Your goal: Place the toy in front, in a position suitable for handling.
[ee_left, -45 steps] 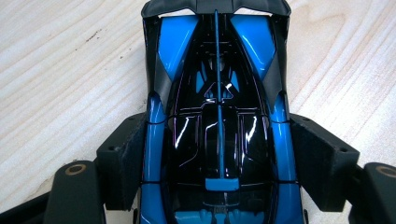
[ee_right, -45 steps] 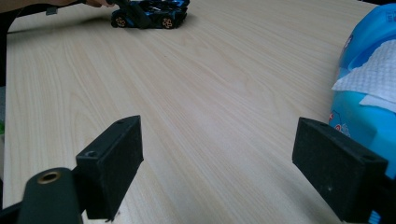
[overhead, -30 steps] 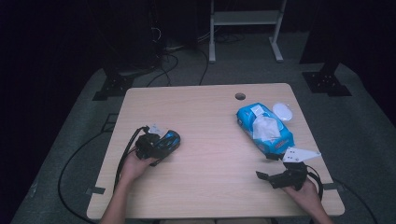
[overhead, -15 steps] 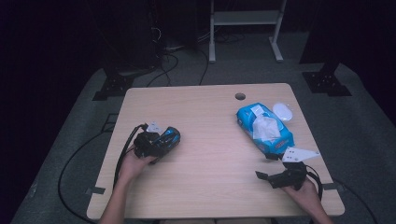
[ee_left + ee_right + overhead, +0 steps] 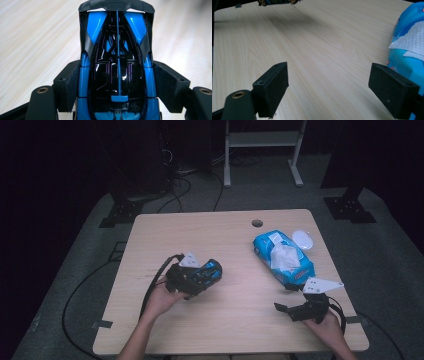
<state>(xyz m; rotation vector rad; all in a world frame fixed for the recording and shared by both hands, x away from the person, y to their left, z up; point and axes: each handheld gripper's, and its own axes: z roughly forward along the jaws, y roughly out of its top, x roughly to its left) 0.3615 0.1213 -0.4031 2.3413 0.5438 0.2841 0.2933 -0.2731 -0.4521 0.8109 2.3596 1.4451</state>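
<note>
Two grippers in view: the left gripper (image 5: 117, 82) has its fingers (image 5: 67, 87) clamped on a blue toy car (image 5: 117, 62). The right gripper (image 5: 329, 92) stands with fingers wide apart and empty over the bench (image 5: 235, 320), beside a wipes pack (image 5: 282, 257).

- A light wooden table (image 5: 235, 245) with rounded corners stands in the middle – a small round hole (image 5: 257, 223) sits near its far edge.
- Grey carpet floor (image 5: 390, 255) surrounds it, fading into darkness at both sides.
- Black cables (image 5: 175, 175) trail across the floor behind the table.
- A white metal frame (image 5: 262, 140) stands at the back – dark stand bases (image 5: 349, 207) flank the table.
</note>
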